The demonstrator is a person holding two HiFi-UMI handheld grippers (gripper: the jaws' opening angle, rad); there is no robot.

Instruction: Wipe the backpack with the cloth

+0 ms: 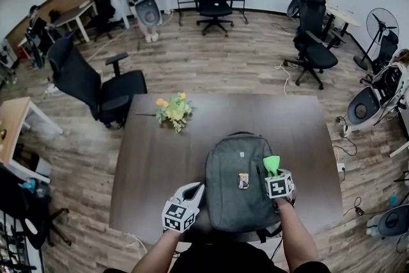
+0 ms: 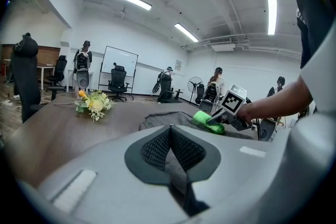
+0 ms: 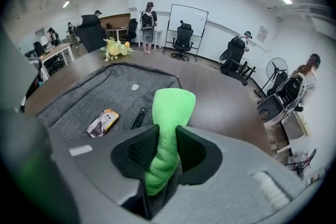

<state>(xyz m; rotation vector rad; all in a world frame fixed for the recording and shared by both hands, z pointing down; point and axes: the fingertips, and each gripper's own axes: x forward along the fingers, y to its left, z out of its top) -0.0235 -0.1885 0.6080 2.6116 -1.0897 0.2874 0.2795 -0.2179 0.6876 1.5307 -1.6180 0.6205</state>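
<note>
A grey backpack point(image 1: 233, 201) lies flat on the dark wooden table point(image 1: 153, 156), near its front edge. My right gripper point(image 1: 275, 173) rests over the backpack's right side, shut on a bright green cloth point(image 1: 271, 163). In the right gripper view the cloth point(image 3: 173, 105) sticks out of the gripper point(image 3: 167, 136) above the backpack point(image 3: 110, 92), beside a small picture tag point(image 3: 103, 122). My left gripper point(image 1: 193, 191) sits at the backpack's left edge, shut with nothing in it. The left gripper view shows that gripper point(image 2: 170, 136) pointing toward the backpack point(image 2: 163, 120) and the cloth point(image 2: 206, 120).
A small bunch of yellow and white flowers point(image 1: 174, 109) lies on the table's far left part. Black office chairs point(image 1: 96, 89) stand on the wood floor to the left and behind. More chairs and a fan point(image 1: 381, 25) are at the right. People stand far back.
</note>
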